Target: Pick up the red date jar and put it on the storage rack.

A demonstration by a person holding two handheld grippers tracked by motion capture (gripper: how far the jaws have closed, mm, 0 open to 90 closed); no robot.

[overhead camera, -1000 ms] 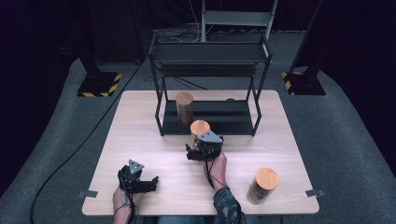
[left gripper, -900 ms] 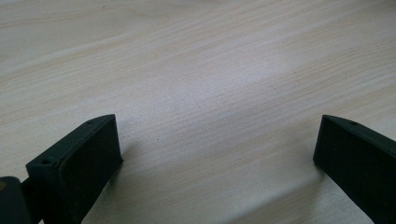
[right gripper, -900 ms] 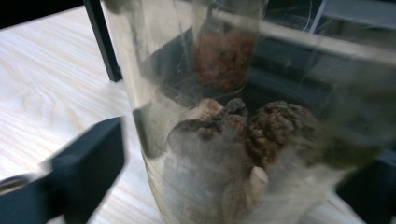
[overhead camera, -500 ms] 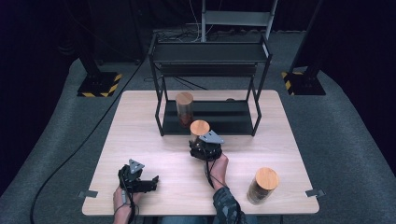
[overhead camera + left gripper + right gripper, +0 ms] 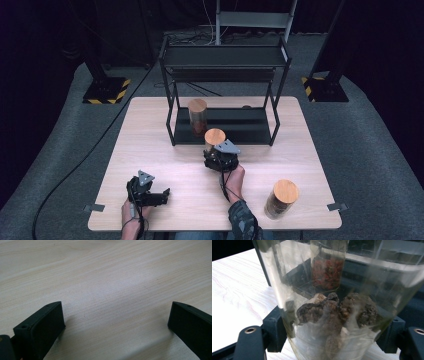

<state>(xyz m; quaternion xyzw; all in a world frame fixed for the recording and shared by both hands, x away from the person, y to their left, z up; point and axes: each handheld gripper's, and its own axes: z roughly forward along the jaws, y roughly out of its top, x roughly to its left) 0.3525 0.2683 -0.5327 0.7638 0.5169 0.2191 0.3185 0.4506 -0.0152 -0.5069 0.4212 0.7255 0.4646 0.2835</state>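
Note:
A clear jar with a wooden lid (image 5: 214, 136) is held just in front of the black shelf rack (image 5: 225, 60), with my right gripper (image 5: 218, 156) shut on it. Seen through the right gripper view, the jar (image 5: 332, 302) holds dark brown lumps, and both jaws press against its sides. Behind it a second jar (image 5: 197, 115) with red contents (image 5: 327, 271) stands on the rack's lower shelf. A third lidded jar (image 5: 281, 198) stands at the table's near right. My left gripper (image 5: 162, 196) rests open near the front left, nothing between its fingers (image 5: 40, 330) but bare wood.
The light wooden table (image 5: 150, 130) carries the rack at its back middle. Black stands with yellow-striped bases (image 5: 106, 91) sit on the grey floor at both sides. A cable (image 5: 75, 165) trails over the floor on the left.
My right gripper has carried its jar slightly farther toward the rack. The left gripper has stayed put.

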